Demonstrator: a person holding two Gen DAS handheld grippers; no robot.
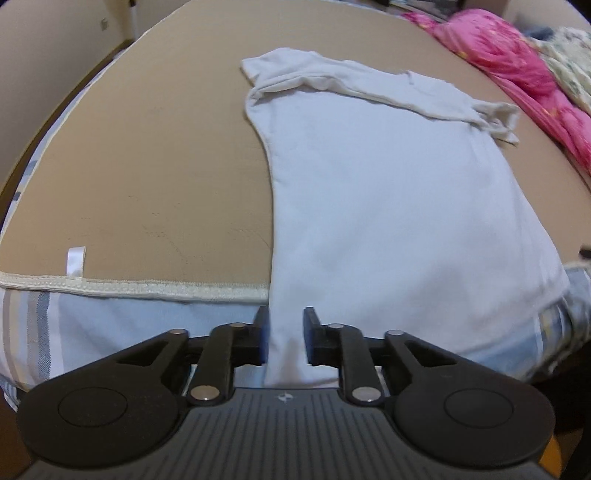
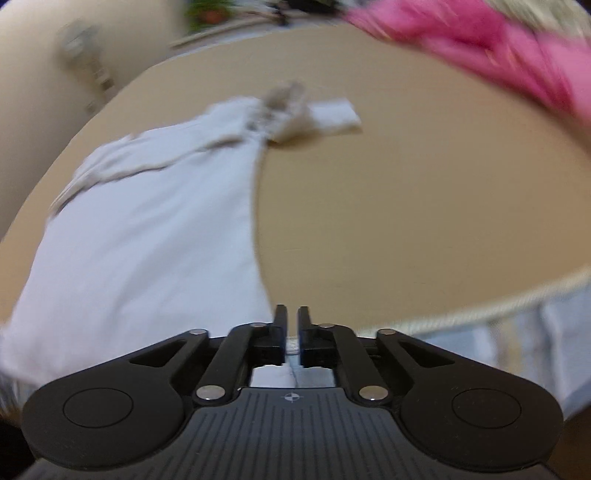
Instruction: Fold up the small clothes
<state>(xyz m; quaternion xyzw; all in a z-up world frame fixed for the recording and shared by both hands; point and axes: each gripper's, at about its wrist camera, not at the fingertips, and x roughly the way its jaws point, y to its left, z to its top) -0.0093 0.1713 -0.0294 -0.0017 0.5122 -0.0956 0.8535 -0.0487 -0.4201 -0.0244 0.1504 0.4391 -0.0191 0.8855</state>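
Note:
A white short-sleeved shirt [image 1: 388,184] lies flat on a tan mat [image 1: 147,166], its hem hanging over the near edge and its sleeves at the far end. My left gripper [image 1: 286,314] is at the hem's left corner. Its jaws stand a little apart with the white cloth showing in the gap, and the pads do not press it. In the blurred right wrist view the shirt [image 2: 147,221] lies to the left, one sleeve [image 2: 332,114] spread to the right. My right gripper [image 2: 291,312] sits just right of the hem, over the mat's trim. Its jaws are a narrow slit apart, with nothing between them.
A pink blanket [image 1: 517,62] and a floral cloth are heaped along the far right; the pink blanket [image 2: 480,33] also shows in the right wrist view. A striped sheet [image 1: 92,321] runs under the mat's near trim, where a white tag [image 1: 75,260] sticks up. Bare mat [image 2: 406,203] spreads right of the shirt.

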